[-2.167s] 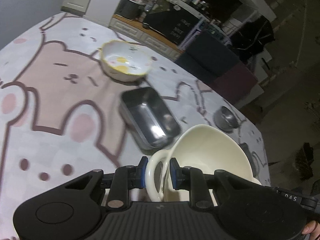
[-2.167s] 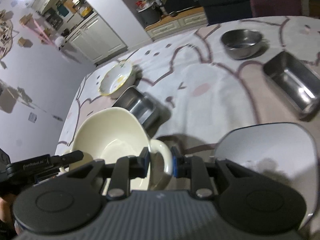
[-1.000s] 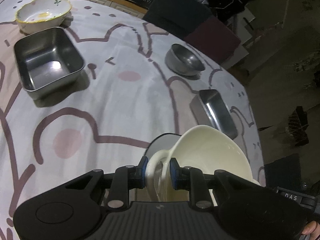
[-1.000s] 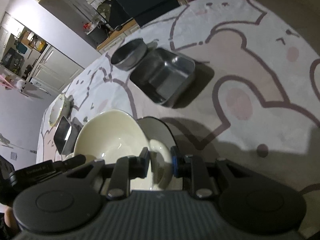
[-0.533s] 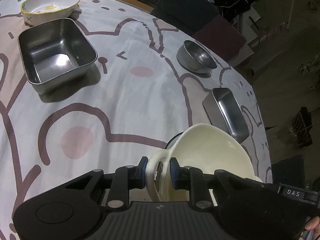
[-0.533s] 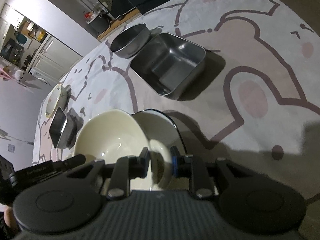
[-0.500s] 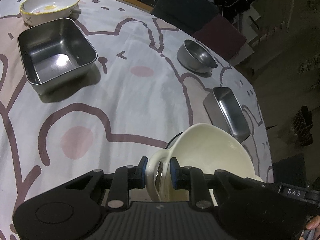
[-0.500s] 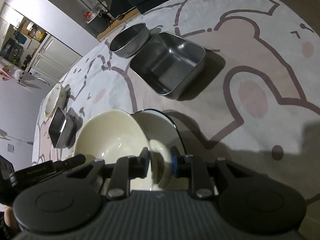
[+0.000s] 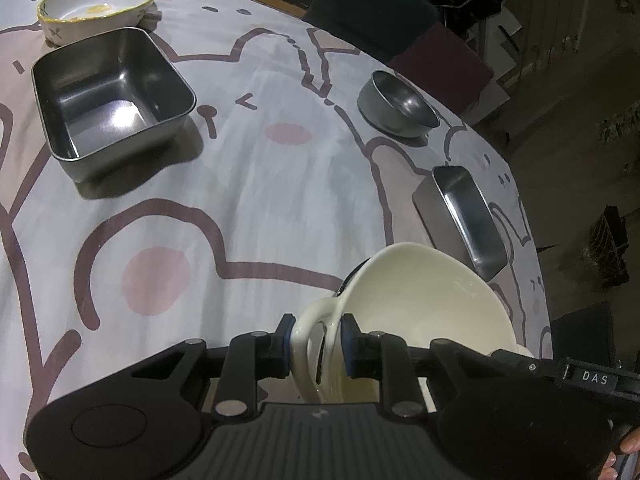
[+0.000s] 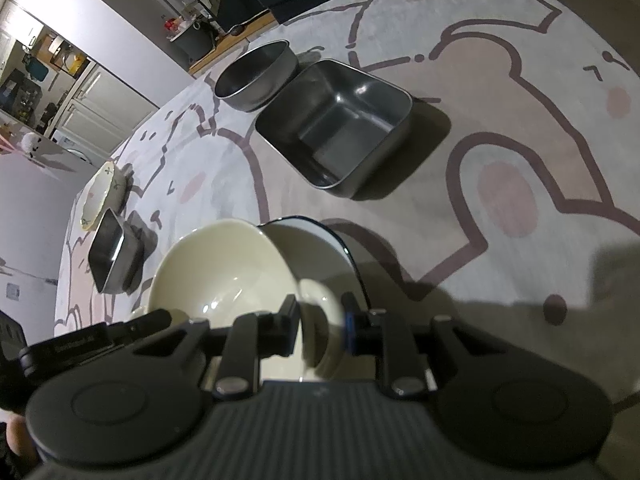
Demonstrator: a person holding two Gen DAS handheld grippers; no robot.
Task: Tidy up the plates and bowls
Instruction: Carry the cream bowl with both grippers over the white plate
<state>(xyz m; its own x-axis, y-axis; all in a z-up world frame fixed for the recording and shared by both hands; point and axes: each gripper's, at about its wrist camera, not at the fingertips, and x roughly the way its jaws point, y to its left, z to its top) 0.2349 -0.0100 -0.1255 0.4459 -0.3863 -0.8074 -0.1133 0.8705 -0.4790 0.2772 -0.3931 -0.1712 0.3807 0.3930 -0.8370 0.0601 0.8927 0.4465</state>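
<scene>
The cream bowl [image 9: 420, 300] with two loop handles is carried between both grippers, tilted, just above a white plate with a dark blue rim [image 10: 320, 248] that lies on the desk [image 9: 260, 184]. The left gripper [image 9: 316, 340] has its jaws clenched on one handle, and the right gripper [image 10: 320, 330] has its jaws clenched on the opposite handle. The desk wears a cloth printed with pink and brown cartoon bears. A square steel tray [image 9: 108, 96] stands at the far left in the left wrist view, with a flower-painted bowl with a yellow rim [image 9: 96, 4] just behind it. A round steel bowl [image 9: 396, 104] stands near the far edge, and a second steel tray [image 9: 468, 216] lies close beside it, nearer the cream bowl.
</scene>
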